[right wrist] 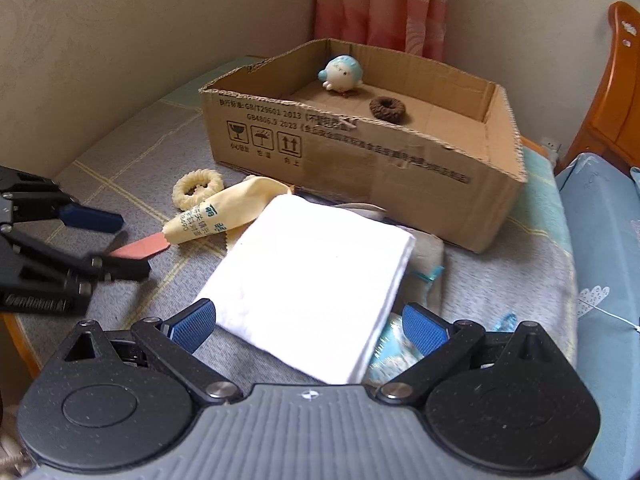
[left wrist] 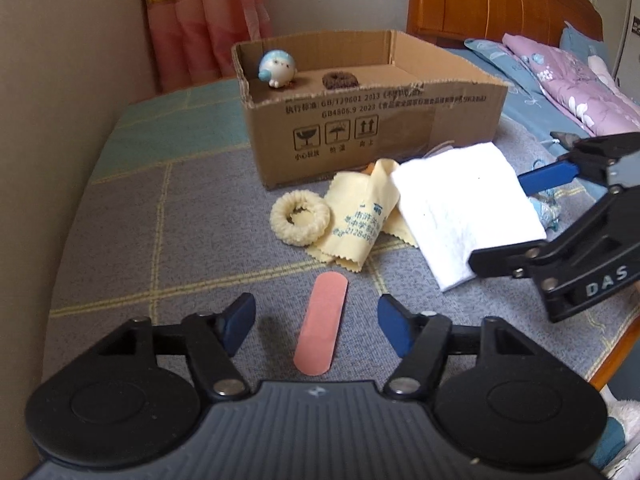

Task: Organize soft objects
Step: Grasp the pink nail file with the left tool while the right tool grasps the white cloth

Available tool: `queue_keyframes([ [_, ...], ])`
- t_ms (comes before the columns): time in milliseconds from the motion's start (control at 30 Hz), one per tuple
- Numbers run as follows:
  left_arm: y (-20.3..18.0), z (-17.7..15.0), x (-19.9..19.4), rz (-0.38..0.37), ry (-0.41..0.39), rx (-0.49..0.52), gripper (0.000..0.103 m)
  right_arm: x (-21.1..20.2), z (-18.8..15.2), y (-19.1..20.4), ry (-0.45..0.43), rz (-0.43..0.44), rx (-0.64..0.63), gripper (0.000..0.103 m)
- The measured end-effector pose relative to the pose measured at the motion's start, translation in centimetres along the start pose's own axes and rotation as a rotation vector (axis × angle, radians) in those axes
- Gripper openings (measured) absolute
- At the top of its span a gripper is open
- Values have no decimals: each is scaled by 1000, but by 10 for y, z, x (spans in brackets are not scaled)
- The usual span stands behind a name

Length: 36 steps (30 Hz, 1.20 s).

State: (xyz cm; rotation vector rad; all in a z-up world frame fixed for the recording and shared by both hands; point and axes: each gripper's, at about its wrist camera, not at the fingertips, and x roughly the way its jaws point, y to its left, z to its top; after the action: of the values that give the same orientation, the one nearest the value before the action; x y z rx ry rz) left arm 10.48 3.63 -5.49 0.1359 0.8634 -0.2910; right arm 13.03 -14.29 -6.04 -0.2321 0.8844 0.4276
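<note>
A cardboard box (left wrist: 360,136) (right wrist: 360,168) stands on the bed and holds a blue-white round toy (left wrist: 277,68) (right wrist: 342,73) and a brown scrunchie (left wrist: 339,80) (right wrist: 387,109). In front of it lie a cream scrunchie (left wrist: 299,218) (right wrist: 197,188), a yellow cloth (left wrist: 360,220) (right wrist: 232,208), a folded white towel (left wrist: 464,208) (right wrist: 312,288) and a pink strip (left wrist: 321,334) (right wrist: 140,247). My left gripper (left wrist: 316,324) (right wrist: 108,240) is open, its jaws on either side of the pink strip. My right gripper (right wrist: 308,326) (left wrist: 512,220) is open, astride the near edge of the towel.
The bed has a grey-blue checked cover (left wrist: 160,216). A wall (right wrist: 120,60) runs along its far side, with a pink curtain (left wrist: 204,20) in the corner. A wooden headboard (left wrist: 500,4), pillows and a purple quilt (left wrist: 568,80) are nearby. A light-blue packet (right wrist: 394,350) lies under the towel.
</note>
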Motion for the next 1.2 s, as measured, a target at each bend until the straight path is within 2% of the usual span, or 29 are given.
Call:
queue_keyframes([
  [67, 2, 1, -4, -7, -14, -15, 68, 4, 4, 2, 10, 18, 1, 102],
  [300, 10, 4, -16, 17, -67, -39, 69, 15, 17, 14, 51, -10, -23, 103],
  [500, 17, 1, -16, 24, -69, -56, 69, 26, 28, 30, 98, -37, -47, 103],
  [733, 21, -3, -15, 9, -63, -57, 69, 36, 35, 41, 121, -114, -67, 102],
  [933, 19, -7, -11, -4, -48, -39, 69, 33, 35, 42, 126, -158, -88, 87],
  [1100, 14, -7, -7, -10, -38, -10, 68, 25, 33, 37, 120, -165, -71, 72],
  [1200, 10, -6, -5, -12, -25, 7, 65, 19, 30, 31, 112, -159, -59, 67],
])
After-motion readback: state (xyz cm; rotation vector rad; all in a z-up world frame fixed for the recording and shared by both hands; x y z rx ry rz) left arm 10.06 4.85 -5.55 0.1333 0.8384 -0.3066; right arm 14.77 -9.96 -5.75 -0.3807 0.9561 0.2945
